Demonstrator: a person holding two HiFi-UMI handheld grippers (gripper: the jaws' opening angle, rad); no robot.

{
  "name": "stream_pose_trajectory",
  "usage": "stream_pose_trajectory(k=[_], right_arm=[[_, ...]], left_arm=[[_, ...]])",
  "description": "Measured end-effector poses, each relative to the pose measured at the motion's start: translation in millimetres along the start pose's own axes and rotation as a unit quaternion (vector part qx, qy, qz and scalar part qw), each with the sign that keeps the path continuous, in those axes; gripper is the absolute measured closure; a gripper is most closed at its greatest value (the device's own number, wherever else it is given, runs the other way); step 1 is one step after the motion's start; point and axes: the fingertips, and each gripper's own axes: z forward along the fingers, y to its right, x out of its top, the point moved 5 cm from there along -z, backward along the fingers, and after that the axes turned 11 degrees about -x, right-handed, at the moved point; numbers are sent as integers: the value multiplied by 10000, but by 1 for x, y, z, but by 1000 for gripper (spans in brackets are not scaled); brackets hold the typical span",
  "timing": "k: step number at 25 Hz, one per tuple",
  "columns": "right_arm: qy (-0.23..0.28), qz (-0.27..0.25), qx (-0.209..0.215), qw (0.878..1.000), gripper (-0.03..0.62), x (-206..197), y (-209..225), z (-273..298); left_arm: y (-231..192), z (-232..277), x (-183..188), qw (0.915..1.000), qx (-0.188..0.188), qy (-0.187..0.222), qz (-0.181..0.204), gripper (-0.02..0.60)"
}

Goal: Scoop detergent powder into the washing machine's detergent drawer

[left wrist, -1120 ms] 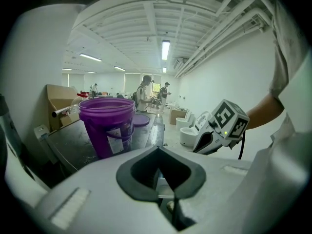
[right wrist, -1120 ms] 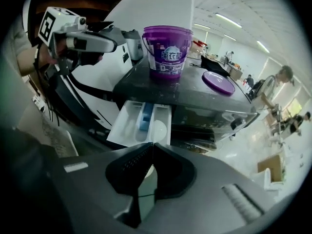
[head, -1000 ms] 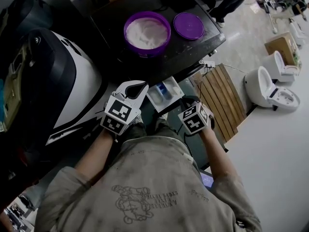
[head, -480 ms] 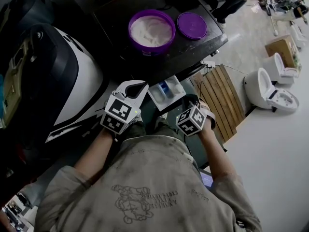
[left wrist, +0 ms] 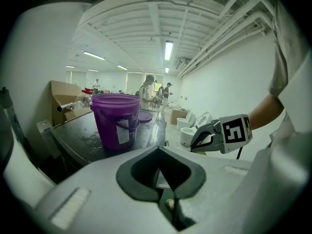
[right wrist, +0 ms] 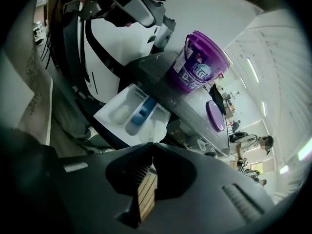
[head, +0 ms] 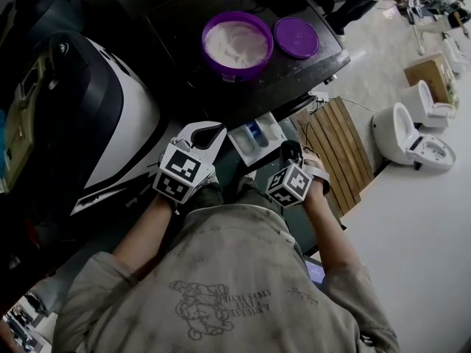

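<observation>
A purple bucket (head: 237, 44) of white detergent powder stands open on the dark machine top, its purple lid (head: 296, 37) lying beside it on the right. Below the top's front edge the white detergent drawer (head: 256, 138) is pulled out; in the right gripper view the drawer (right wrist: 132, 113) shows a blue insert and white powder in its compartments. My white left gripper (head: 212, 132) hangs just left of the drawer, shut and holding nothing. My dark right gripper (head: 291, 151) is just right of the drawer, also shut and holding nothing. From the left gripper view (left wrist: 159, 149) the bucket (left wrist: 117, 121) stands ahead.
A white and black appliance (head: 110, 123) fills the left side. A wooden slatted panel (head: 335, 153) leans at the right, with white toilets (head: 408, 134) on the floor beyond it. A cardboard box (left wrist: 63, 96) sits behind the bucket, and people stand far off in the hall.
The right gripper has shifted slightly left, closer to the drawer's right side. The left gripper has stayed where it was. Both remain shut.
</observation>
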Motion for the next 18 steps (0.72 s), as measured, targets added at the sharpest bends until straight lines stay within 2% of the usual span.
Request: stream_pose_trajectory(k=[7, 18], right_arm=[[-119, -8, -242, 9996, 562, -1, 0, 2], [-77, 51, -281, 9996, 562, 1, -5, -3]], left_arm=[[-1, -5, -5, 10000, -48, 2, -37, 581], [0, -11, -10, 10000, -74, -24, 12, 581]])
